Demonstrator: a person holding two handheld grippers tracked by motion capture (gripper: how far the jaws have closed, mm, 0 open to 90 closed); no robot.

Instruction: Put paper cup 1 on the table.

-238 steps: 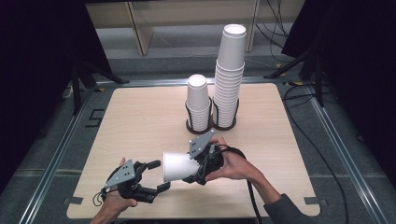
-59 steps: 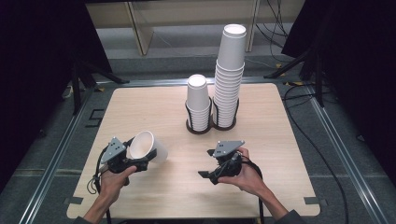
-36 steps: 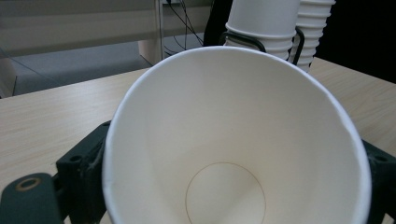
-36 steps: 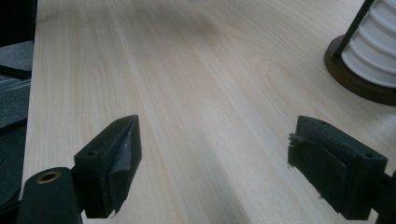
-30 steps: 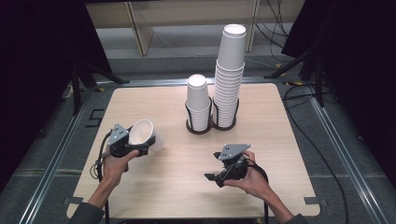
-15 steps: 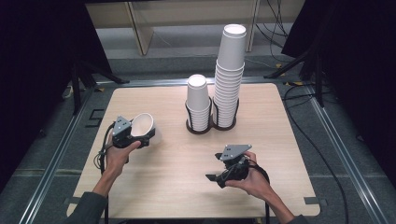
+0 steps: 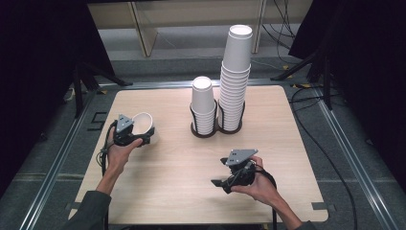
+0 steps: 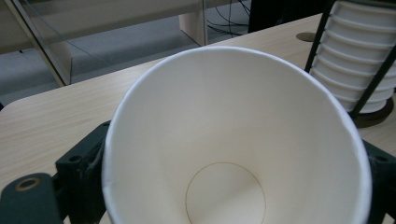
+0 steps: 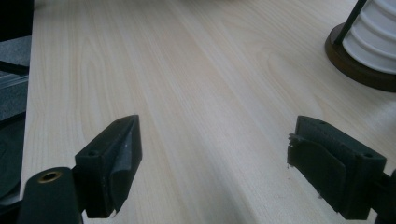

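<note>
A white paper cup is held in my left gripper at the table's left side, mouth tilted up toward the camera. In the left gripper view the cup sits between the two black jaws, which press its sides. My right gripper hovers low over the table near the front, right of centre, with its jaws wide apart and nothing between them. In the right gripper view its fingertips frame bare wood.
A wire rack at the table's middle back holds a short stack of cups and a tall stack. The wooden table has rounded corners and a metal rail on each side. Cables trail at the right.
My left gripper has carried the cup away from me and a little left, and the cup has turned more upright. The right gripper has stayed where it was.
</note>
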